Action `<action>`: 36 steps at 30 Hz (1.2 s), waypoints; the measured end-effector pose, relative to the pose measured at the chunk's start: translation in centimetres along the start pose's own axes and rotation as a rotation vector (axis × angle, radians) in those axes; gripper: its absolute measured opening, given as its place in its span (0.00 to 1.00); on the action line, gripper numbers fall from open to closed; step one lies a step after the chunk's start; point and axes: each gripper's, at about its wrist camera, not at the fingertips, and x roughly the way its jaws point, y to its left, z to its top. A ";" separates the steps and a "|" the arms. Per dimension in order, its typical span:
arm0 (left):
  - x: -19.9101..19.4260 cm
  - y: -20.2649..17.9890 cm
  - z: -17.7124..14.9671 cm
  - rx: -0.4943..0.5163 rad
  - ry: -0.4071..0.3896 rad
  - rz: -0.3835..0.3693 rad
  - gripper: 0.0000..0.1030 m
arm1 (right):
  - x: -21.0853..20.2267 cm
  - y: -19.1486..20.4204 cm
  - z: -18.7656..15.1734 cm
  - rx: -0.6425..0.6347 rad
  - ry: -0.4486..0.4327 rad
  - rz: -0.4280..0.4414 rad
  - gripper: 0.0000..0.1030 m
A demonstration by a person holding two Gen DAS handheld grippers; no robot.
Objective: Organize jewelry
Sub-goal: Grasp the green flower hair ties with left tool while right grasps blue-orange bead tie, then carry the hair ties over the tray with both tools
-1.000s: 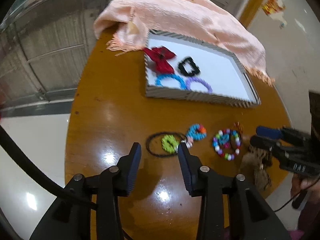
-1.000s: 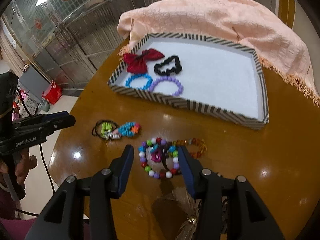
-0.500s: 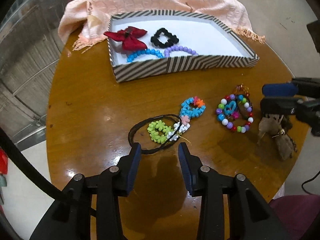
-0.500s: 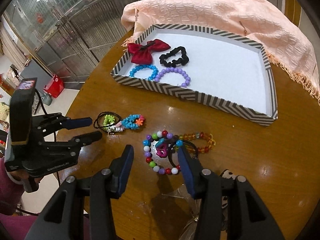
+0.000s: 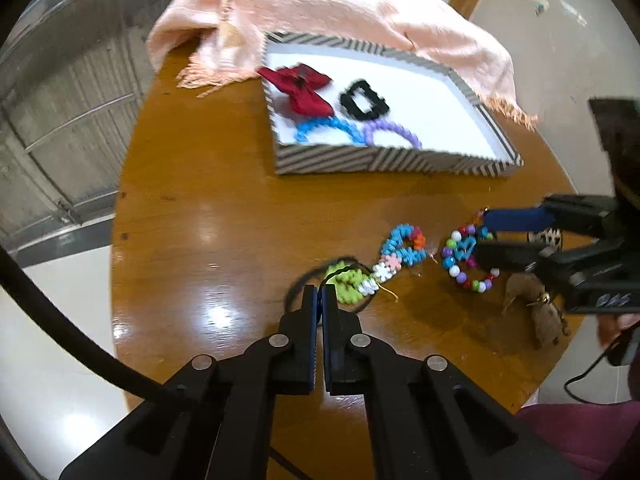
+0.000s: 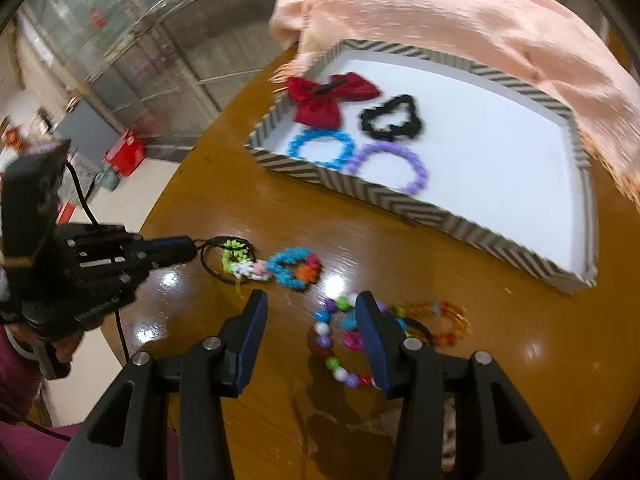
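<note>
A striped tray (image 5: 400, 162) (image 6: 460, 224) holds a red bow (image 5: 300, 88), a black scrunchie (image 5: 364, 100), a blue bracelet (image 6: 320, 148) and a purple bracelet (image 6: 390, 168). On the table lie a black hair tie (image 6: 216, 270) with a green piece (image 5: 348, 284), a blue bead bracelet (image 5: 404, 244) (image 6: 294, 268), a multicolour bead bracelet (image 5: 464, 260) (image 6: 336, 344) and an orange bracelet (image 6: 444, 320). My left gripper (image 5: 319, 292) (image 6: 188, 248) is shut on the black hair tie. My right gripper (image 6: 312, 312) (image 5: 484, 236) is open over the multicolour bracelet.
A peach cloth (image 5: 340, 12) (image 6: 480, 20) drapes over the tray's far side. A brown fabric bow (image 5: 536, 312) lies near the round wooden table's (image 5: 192, 200) right edge. Metal shutters and floor lie beyond the table's left edge.
My left gripper moved forward and closed on the black hair tie. My right gripper moved down and left, closer to the multicolour bracelet, staying open.
</note>
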 end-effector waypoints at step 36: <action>-5.3 1.3 3.1 -0.107 -0.133 0.023 0.00 | -5.7 3.2 4.7 -0.232 -0.206 -0.054 0.17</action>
